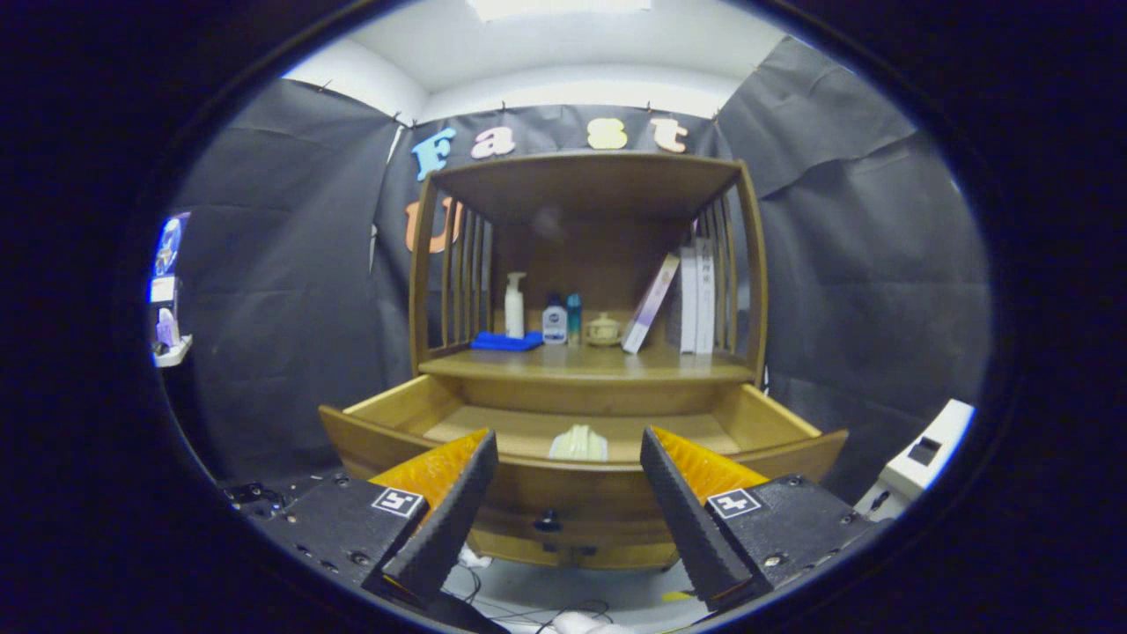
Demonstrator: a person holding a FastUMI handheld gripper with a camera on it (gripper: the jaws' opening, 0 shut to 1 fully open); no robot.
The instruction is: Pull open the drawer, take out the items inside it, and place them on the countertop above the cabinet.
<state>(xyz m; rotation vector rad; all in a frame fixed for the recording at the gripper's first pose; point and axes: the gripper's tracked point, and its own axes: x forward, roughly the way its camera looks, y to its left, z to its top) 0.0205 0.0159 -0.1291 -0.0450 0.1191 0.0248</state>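
Hovering gripper [568, 493] spread wide, empty, in front of open drawer [581, 480]. Pale item [578, 443] inside, just beyond fingers. Risk: fingers clipping drawer front on way in, lol.

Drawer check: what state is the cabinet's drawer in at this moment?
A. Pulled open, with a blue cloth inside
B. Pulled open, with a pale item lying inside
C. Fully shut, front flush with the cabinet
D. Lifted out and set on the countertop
B: the drawer stands pulled out below the countertop, a pale item lies on its floor, and the open gripper holds nothing.
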